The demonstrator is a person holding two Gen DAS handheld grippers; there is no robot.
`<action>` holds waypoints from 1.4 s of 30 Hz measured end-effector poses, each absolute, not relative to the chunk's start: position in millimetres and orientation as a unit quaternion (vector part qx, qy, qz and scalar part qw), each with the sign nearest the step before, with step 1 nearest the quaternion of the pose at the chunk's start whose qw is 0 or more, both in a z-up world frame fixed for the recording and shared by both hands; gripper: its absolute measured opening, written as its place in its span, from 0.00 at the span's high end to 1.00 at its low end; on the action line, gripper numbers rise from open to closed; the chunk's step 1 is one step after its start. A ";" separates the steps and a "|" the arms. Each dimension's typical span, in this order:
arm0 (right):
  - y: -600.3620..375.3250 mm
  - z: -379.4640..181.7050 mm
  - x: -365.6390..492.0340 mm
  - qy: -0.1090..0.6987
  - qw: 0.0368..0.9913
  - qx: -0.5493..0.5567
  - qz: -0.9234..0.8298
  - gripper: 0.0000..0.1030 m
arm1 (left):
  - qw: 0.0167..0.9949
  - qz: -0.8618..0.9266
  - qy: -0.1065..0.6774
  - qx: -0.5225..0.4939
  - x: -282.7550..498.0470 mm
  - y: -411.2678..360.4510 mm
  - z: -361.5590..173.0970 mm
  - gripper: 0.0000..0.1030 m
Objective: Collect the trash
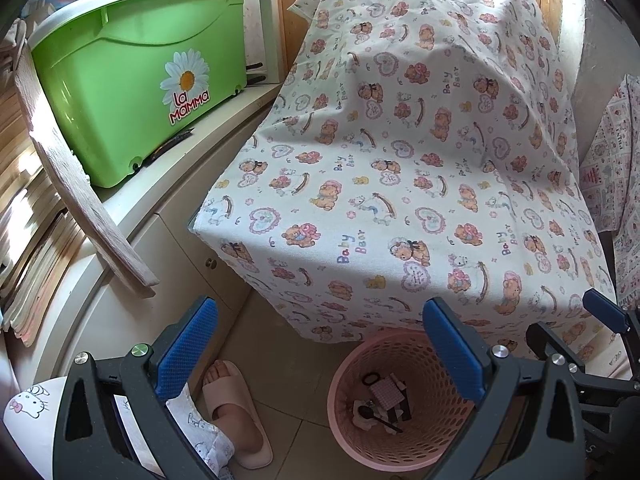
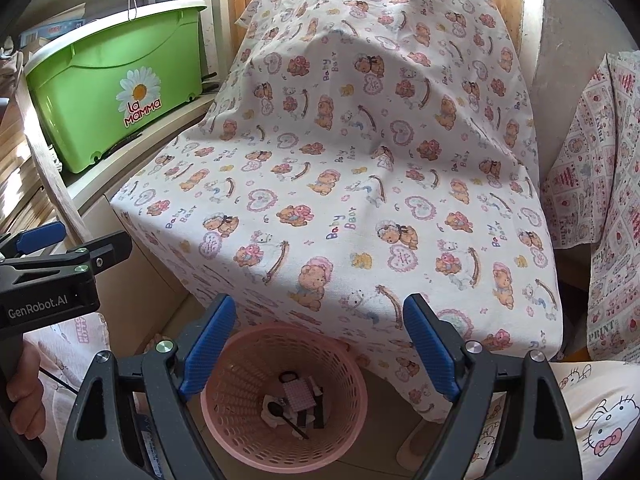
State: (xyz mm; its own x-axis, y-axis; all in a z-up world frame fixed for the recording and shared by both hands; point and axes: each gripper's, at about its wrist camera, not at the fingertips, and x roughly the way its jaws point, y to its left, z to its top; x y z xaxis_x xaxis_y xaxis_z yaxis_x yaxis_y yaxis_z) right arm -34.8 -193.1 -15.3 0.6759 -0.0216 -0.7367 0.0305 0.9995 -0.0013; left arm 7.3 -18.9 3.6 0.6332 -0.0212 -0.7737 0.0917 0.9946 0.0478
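Note:
A pink perforated trash basket point(image 1: 352, 432) stands on the floor below the table edge; it also shows in the right wrist view point(image 2: 224, 432). Inside lie a black spoon point(image 2: 286, 418), a checkered packet point(image 2: 298, 394) and other small scraps. My left gripper point(image 1: 320, 344) is open and empty, held above and left of the basket. My right gripper point(image 2: 320, 340) is open and empty, directly above the basket. The right gripper's fingers point(image 1: 604, 312) show at the right edge of the left wrist view; the left gripper point(image 2: 60, 256) shows at the left of the right wrist view.
A table draped in a bear-print cloth point(image 1: 400, 160) fills the middle. A green La Mamma tub point(image 1: 132, 80) sits on a cream cabinet point(image 1: 132, 248) to the left. A wooden board point(image 1: 80, 200) leans there. The person's slippered foot point(image 1: 236, 412) is beside the basket.

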 end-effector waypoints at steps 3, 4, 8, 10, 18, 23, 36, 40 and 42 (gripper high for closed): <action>-192.4 -16.3 -34.4 0.405 0.914 0.004 -0.014 0.15 | 0.904 -0.032 0.425 0.044 6.5 -21.1 4.8 0.02; -192.1 -16.5 -34.4 0.406 0.914 0.003 -0.014 0.15 | 0.904 -0.032 0.425 0.044 6.5 -21.2 4.8 0.02; -191.9 -17.1 -34.1 0.407 0.914 0.003 -0.014 0.15 | 0.903 -0.032 0.425 0.044 6.5 -22.2 5.0 0.02; -191.8 -17.0 -34.3 0.406 0.914 0.003 -0.014 0.15 | 0.904 -0.032 0.425 0.044 6.5 -21.8 5.0 0.02; -192.5 -17.0 -33.7 0.407 0.913 0.004 -0.014 0.15 | 0.907 -0.029 0.418 0.050 5.3 -23.6 7.1 0.02; -192.0 -16.8 -33.8 0.407 0.913 0.003 -0.014 0.15 | 0.912 -0.030 0.407 0.045 3.3 -21.6 11.7 0.02; -192.3 -17.4 -33.7 0.408 0.913 0.006 -0.015 0.15 | 0.912 -0.028 0.406 0.050 2.6 -23.1 11.2 0.02; -192.2 -17.3 -33.7 0.408 0.913 0.006 -0.015 0.15 | 0.914 -0.029 0.402 0.050 2.0 -23.0 12.0 0.02; -192.3 -17.3 -33.8 0.408 0.913 0.006 -0.015 0.15 | 0.915 -0.030 0.400 0.049 1.3 -22.9 13.0 0.02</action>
State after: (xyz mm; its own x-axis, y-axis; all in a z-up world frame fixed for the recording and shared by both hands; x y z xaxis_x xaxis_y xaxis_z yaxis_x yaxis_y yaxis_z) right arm -33.8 -192.3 -17.3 0.6670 -0.0229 -0.7447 0.0325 0.9995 -0.0017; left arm 1.3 -22.9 13.0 0.6775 -0.0158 -0.7354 0.0940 0.9934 0.0653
